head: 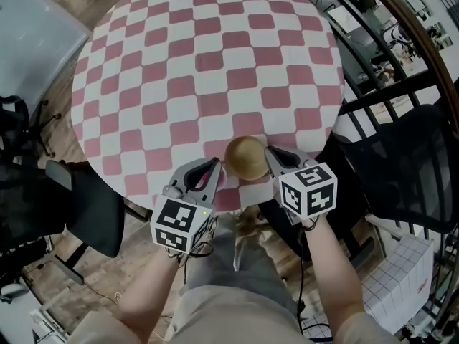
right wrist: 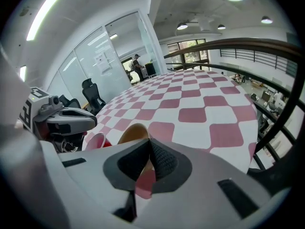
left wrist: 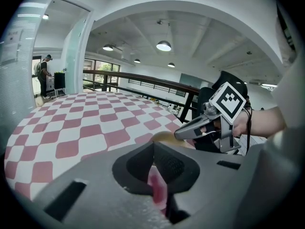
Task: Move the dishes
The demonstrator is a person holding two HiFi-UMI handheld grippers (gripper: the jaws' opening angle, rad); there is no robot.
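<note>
Bowl (head: 246, 156) right at the near edge of the table (head: 201, 63), tan, upright, flanked by both grippers. Right gripper (head: 269, 153) pinched together on the bowl's right rim, going by the tan sliver between its pads in its own view. Left gripper (head: 217, 165) likewise closed, with a strip of pink between the pads. Most likely the rim of the pink dish (right wrist: 95, 140) just beside the bowl on that side, though hidden under the gripper from the head view. Reads as one dish per hand, low over the table. So: keep both pinches firm and level, no rolling of the wrists, or risk losing a thin rim. Carry further in from the edge before letting anything go; too close to the drop here. Mind the gap between the two dishes, near enough to clink. Settle each base flat on the table first, then ease the jaws apart and back straight out along the rim, one hand at a time if need be.
</note>
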